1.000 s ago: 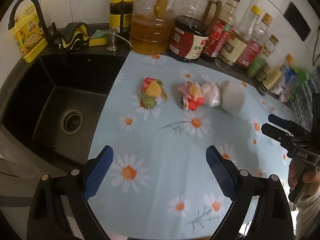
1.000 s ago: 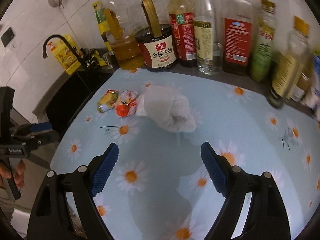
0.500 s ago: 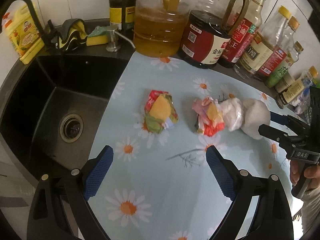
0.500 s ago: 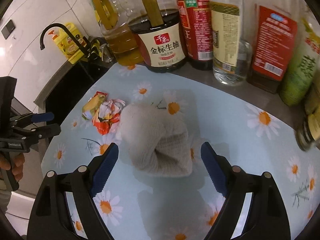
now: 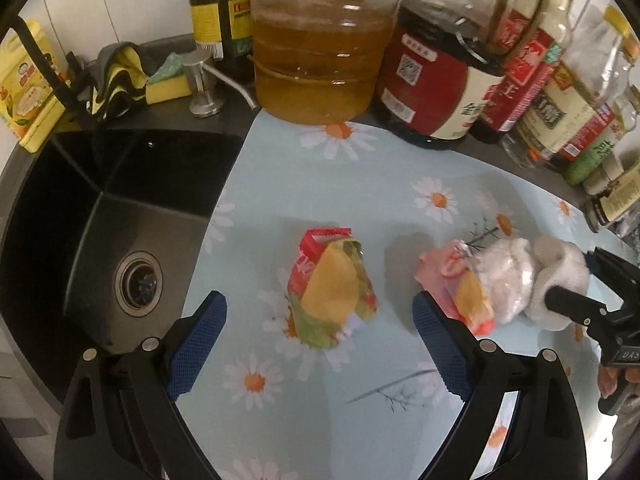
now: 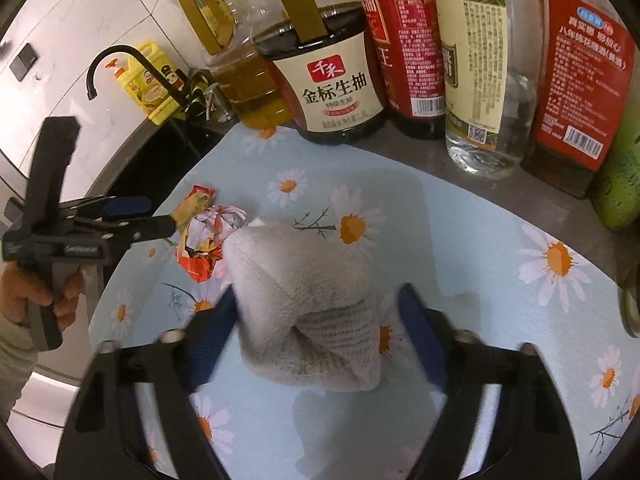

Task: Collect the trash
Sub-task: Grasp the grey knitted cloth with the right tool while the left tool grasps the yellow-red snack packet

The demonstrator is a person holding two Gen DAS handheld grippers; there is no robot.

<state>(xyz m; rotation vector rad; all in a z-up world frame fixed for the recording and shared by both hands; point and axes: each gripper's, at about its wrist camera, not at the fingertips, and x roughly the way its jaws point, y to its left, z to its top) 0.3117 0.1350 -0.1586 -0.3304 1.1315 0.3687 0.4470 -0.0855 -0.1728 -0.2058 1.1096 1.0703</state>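
A crumpled red, yellow and green wrapper lies on the daisy cloth between the fingers of my open left gripper. To its right lie a pink and orange wrapper, a white plastic wad and a beige rag. In the right wrist view the rag sits between the open jaws of my right gripper, with the orange wrapper just left of it. The left gripper shows there too, and the right gripper in the left wrist view.
A black sink drops off left of the cloth. Oil and sauce bottles line the back wall, close behind the rag. A sponge, a soap pump and yellow detergent stand behind the sink.
Both grippers moved forward toward the trash. The left now straddles the red-yellow wrapper; the right now has the rag between its fingers. Both stayed open.
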